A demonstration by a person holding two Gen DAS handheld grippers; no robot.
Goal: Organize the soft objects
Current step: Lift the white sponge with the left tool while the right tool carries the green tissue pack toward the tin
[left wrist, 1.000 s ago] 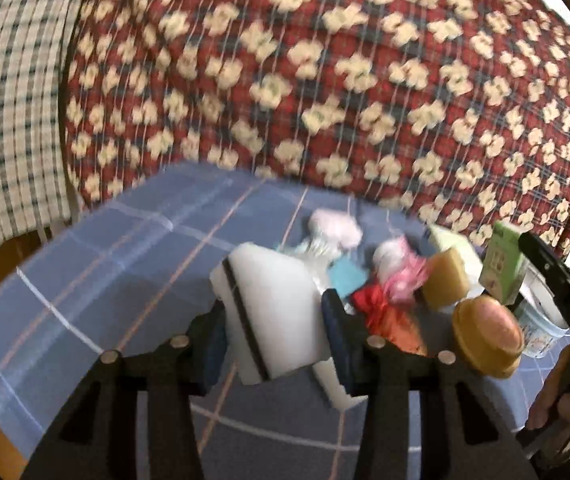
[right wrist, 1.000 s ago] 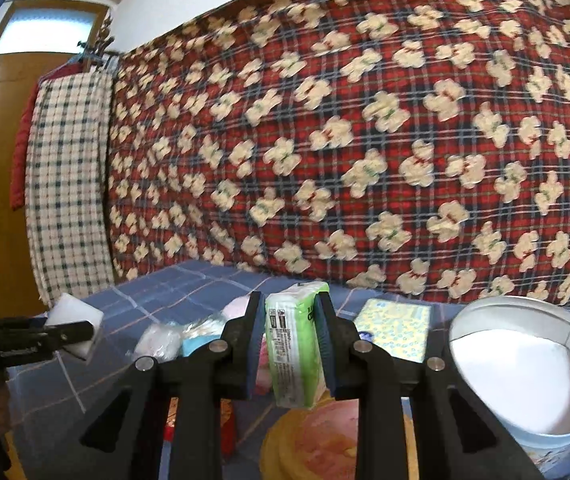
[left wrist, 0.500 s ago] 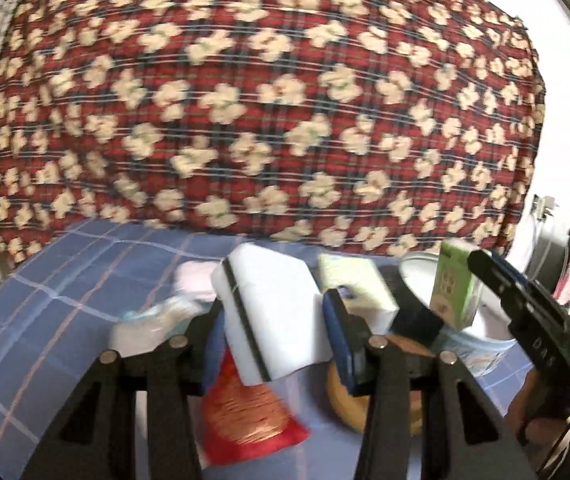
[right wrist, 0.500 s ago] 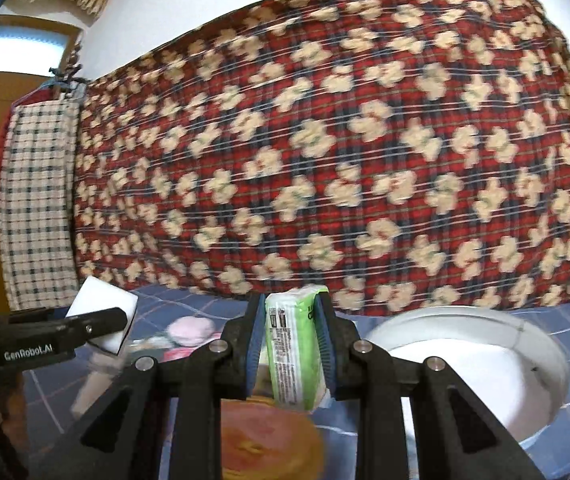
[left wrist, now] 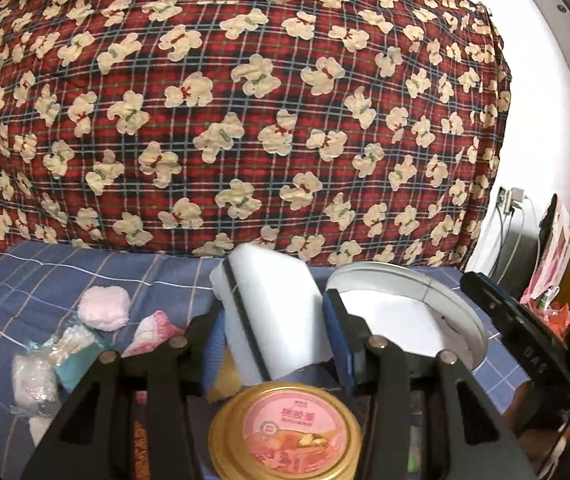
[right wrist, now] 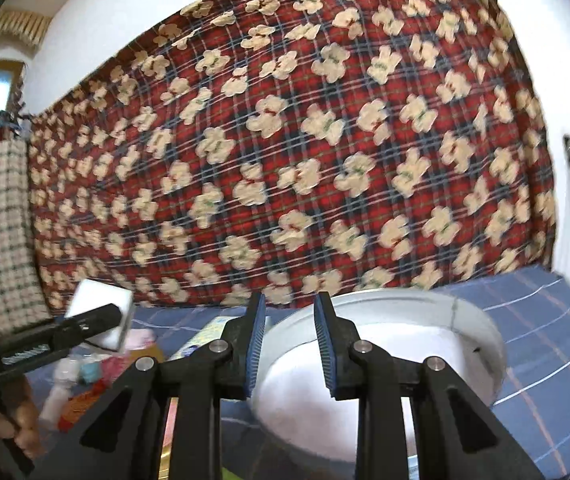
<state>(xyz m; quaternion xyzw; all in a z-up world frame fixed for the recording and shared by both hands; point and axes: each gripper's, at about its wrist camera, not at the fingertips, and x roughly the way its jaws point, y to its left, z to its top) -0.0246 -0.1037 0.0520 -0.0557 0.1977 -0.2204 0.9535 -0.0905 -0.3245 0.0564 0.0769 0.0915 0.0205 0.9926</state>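
My left gripper (left wrist: 275, 336) is shut on a white foam block (left wrist: 273, 300) with a dark stripe, held up above a gold-lidded can (left wrist: 285, 432). Just beyond and to the right sits a round white tub (left wrist: 389, 270). My right gripper (right wrist: 289, 340) hangs over that tub (right wrist: 405, 296); its jaws stand a narrow gap apart with nothing between them. In the right wrist view the left gripper (right wrist: 85, 320) and its white block (right wrist: 101, 316) show at the left. The right gripper's arm (left wrist: 525, 352) crosses the left wrist view with no pack at its tip.
On the blue checked cloth (left wrist: 45, 280) lie a pink puff (left wrist: 104, 307), a pink-and-white cloth (left wrist: 153, 332), clear packets (left wrist: 37, 376) and a teal item (left wrist: 81, 360). A red bear-print blanket (left wrist: 245, 120) hangs behind. Cables and a socket (left wrist: 513, 200) are on the right wall.
Both grippers have swung right towards the white tub. The green tissue pack that was gripped in my right jaws is gone from between them. The left still holds the white block.
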